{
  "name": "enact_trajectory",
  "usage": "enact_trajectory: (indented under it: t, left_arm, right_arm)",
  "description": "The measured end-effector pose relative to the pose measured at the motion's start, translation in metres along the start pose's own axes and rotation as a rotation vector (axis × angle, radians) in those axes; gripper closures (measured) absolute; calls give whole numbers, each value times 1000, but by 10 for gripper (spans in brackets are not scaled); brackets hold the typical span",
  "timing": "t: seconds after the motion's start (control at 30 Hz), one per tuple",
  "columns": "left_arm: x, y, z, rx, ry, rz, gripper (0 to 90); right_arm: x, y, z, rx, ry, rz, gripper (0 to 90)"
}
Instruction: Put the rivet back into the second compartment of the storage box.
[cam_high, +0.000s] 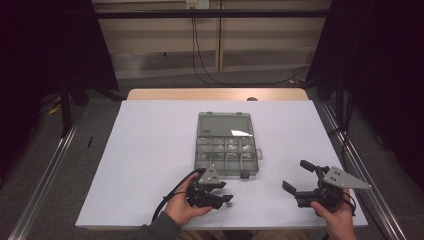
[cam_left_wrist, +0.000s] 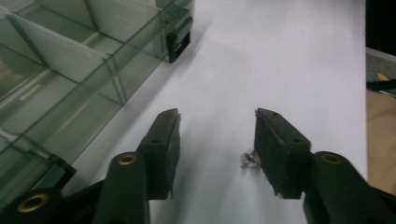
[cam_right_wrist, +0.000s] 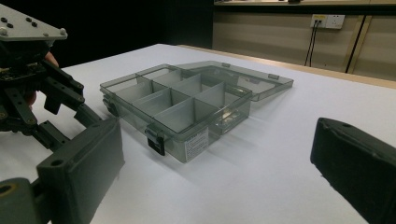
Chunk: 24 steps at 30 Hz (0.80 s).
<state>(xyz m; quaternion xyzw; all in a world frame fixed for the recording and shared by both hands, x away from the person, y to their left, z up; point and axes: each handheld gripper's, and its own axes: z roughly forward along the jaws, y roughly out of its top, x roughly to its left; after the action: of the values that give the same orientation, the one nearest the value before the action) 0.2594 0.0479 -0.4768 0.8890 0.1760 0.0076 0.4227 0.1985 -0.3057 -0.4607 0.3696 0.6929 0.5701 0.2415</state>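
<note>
**Closing on the screw beside the organizer box**

Nearest the person, at the tabletop's (cam_high: 150, 150) near edge, the left gripper (cam_high: 226, 199) hangs low over a small silver screw (cam_left_wrist: 248, 159). In the left gripper view the jaws stand partly spread, and the screw lies on the white surface right against the inner face of the right-hand jaw, with a clear gap to the other one. Nothing is pinched yet; the pads are not pressing on it from both sides.

To do this well, I would judge that the hand should shift slightly so the screw sits midway between the pads, not hard against one, since a lopsided close may flick it across the smooth tabletop. The fingertips should stay down at the surface, because the screw is low and thin and could slip under pads held too high. Closing slowly and evenly looks safest.

Toward the near right corner, the right gripper (cam_high: 300, 182) rests with its jaws spread wide and nothing between them, well apart from the screw.

Farther in, near the tabletop's middle, sits the clear compartment box (cam_high: 227, 150), its lid (cam_high: 223, 124) laid open toward the far edge. Its front latch (cam_left_wrist: 179, 41) lies just beyond the left gripper, so the lift should clear the box's near wall before carrying over a compartment.
</note>
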Motion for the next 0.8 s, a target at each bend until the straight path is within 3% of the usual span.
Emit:
enact_trajectory:
  t: [0.13, 0.37, 0.63, 0.8]
  left_arm:
    - [-3, -1, 1, 26, -13, 0, 562]
    - [-3, -2, 1, 36, -17, 18, 635]
    - [-4, -2, 1, 42, -23, 13, 676]
    - [-4, -2, 2, 67, -23, 24, 718]
  right_arm:
    - [0, 0, 0, 4, 1, -7, 25]
    - [0, 0, 0, 7, 6, -9, 25]
    - [1, 0, 1, 11, 8, -10, 25]
    - [1, 0, 1, 11, 9, -9, 25]
